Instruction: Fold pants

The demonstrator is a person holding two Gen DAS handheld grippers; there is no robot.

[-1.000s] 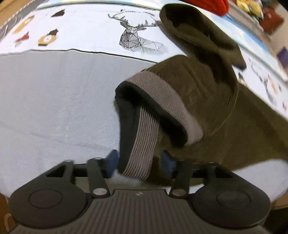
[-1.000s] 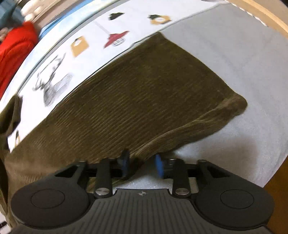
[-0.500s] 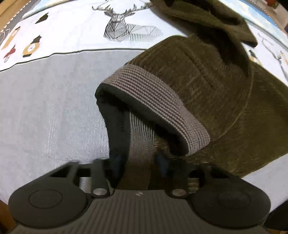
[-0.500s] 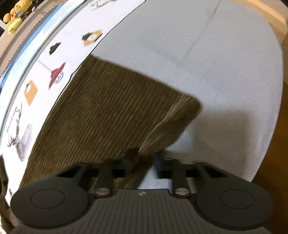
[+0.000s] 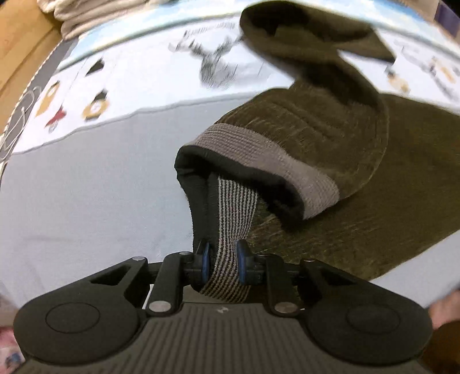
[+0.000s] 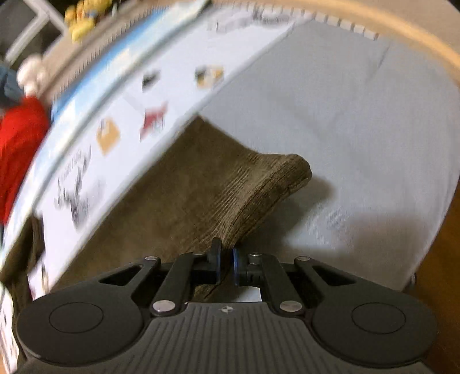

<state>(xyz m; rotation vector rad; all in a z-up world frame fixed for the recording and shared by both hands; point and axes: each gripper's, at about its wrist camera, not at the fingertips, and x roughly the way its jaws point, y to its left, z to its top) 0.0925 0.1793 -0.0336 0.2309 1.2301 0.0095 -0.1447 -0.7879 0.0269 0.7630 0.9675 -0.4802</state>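
Olive corduroy pants [image 5: 316, 138] lie crumpled on the grey bed sheet [image 5: 86, 187] in the left wrist view. Their grey ribbed waistband [image 5: 258, 155] curls open, and its striped inner strip runs down into my left gripper [image 5: 222, 259]. The jaws are closing, and the blue pads press on that strip, which hangs lifted off the sheet. In the right wrist view a pant leg [image 6: 187, 195] stretches away to the left. My right gripper [image 6: 227, 259] is shut on the near corner of the leg's hem [image 6: 276, 184], raised off the sheet with a shadow beneath it.
A white printed cover with a deer [image 5: 212, 63] and small pictures [image 6: 152, 120] lies behind the pants. A red garment [image 6: 17, 149] sits far left, folded pale cloth [image 5: 86, 14] at the top. A wooden bed frame [image 6: 373, 26] rims the grey sheet [image 6: 359, 129].
Both grippers went from open around the cloth to closed on it. The left now lifts the waistband strip. The right has raised the hem corner, which curls up off the sheet.
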